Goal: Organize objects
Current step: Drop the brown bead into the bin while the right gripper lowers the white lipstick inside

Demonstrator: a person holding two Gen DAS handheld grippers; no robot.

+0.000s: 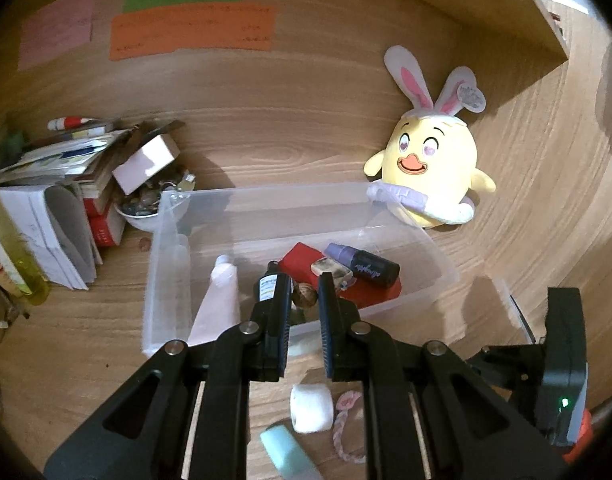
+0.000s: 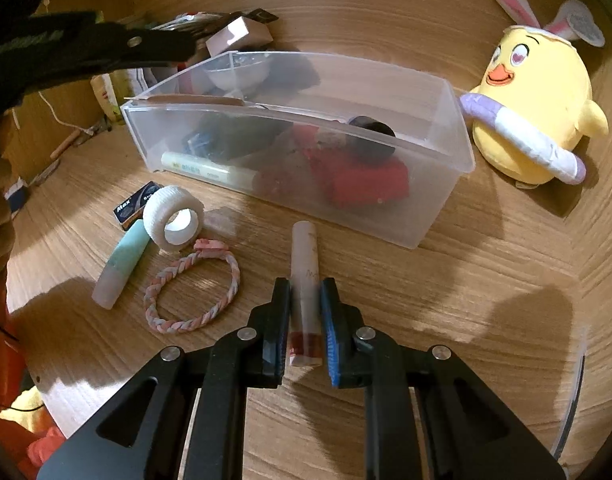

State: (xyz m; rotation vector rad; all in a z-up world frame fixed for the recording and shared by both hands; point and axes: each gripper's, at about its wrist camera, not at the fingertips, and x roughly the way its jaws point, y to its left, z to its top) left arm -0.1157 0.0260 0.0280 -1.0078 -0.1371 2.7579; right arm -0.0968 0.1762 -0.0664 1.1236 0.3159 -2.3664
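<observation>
My right gripper (image 2: 305, 282) is shut on a pale slim tube (image 2: 305, 252) with a red end, low over the wooden desk in front of the clear plastic bin (image 2: 446, 152). The bin (image 1: 274, 190) holds a red pouch (image 1: 302, 256), a dark purple bottle (image 1: 366, 266), a white tube (image 1: 222, 292) and a small black bottle (image 1: 268, 286). My left gripper (image 1: 304, 276) hovers over the bin's near wall, shut and holding nothing. On the desk lie a white tape roll (image 2: 172, 216), a mint tube (image 2: 124, 264), a braided bracelet (image 2: 192, 292) and a small black box (image 2: 136, 206).
A yellow plush chick (image 2: 534, 120) with rabbit ears leans on the wall right of the bin. Left of the bin stand a stack of books and papers (image 1: 66, 184), a bowl of small things (image 1: 142, 208) and a pink box (image 1: 146, 164). Paper notes (image 1: 194, 32) hang on the back wall.
</observation>
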